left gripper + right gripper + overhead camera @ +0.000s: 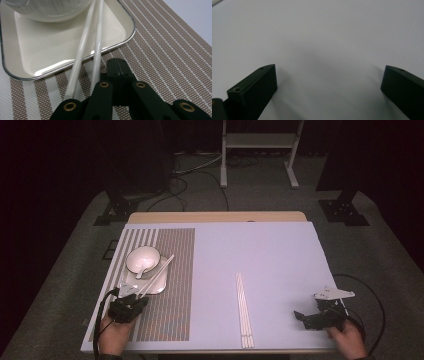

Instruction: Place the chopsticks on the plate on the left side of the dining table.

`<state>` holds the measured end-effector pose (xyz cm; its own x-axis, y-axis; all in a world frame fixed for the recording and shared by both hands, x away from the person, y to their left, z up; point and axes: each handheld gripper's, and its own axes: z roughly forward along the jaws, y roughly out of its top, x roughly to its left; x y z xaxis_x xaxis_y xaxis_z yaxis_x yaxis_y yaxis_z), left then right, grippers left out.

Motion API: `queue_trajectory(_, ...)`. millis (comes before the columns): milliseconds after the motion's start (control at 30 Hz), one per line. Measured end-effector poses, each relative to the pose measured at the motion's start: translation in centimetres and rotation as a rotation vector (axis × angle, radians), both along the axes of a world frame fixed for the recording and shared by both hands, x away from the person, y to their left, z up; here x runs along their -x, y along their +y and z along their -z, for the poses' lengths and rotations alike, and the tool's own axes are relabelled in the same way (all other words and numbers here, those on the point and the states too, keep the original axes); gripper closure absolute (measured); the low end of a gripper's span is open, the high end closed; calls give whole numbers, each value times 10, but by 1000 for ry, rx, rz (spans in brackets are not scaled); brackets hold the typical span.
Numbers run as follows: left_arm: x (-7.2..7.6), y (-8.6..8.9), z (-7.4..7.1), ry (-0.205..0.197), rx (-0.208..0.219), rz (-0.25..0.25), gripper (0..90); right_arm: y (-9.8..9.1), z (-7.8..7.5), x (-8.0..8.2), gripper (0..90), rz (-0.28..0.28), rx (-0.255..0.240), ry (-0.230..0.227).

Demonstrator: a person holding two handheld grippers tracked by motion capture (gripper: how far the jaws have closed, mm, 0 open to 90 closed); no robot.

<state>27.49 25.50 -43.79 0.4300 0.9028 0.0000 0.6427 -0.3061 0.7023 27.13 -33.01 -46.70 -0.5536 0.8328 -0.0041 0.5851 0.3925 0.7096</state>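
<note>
At the near left of the table (280, 250), my left gripper (119, 65) sits with its jaws pressed flat together and nothing between them, just right of a pair of white chopsticks (86, 50). The chopsticks lean with their far ends on the square white plate (35, 62) beside the bowl (142, 258), and their near ends are down on the striped placemat (165, 50), close against my jaws. A spoon (142, 268) rests in the bowl.

I judge the place setting half done: this pair looks set down, and a second pair of chopsticks (244, 310) lies well apart, near the table's front edge at centre. My right gripper (306, 317) rests at the near right with its jaws spread wide over bare tabletop, holding nothing.

The next move, as I read it, calls for backing my left gripper off toward me without nudging the leaning pair, which could roll off the plate's rim. The open stretch between the mat and the right gripper gives plenty of room. The second pair lies close to the near edge, so any grab there needs a shallow approach from the far side.
</note>
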Motion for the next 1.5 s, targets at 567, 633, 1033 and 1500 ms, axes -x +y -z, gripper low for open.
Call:
queue_trajectory(567,-2,10,0,-1,-21,-35,898,0,0,0,0,-1,1,-1)
queue_trajectory(633,-3,12,0,-2,-22,-42,898,0,0,0,0,0,0,-1)
queue_trajectory(1033,-2,24,-1,0,-27,-80,898,0,0,0,0,-1,0,-1)
queue_trajectory(1500,0,36,-2,-4,-30,-113,898,0,0,0,0,-1,1,-1)
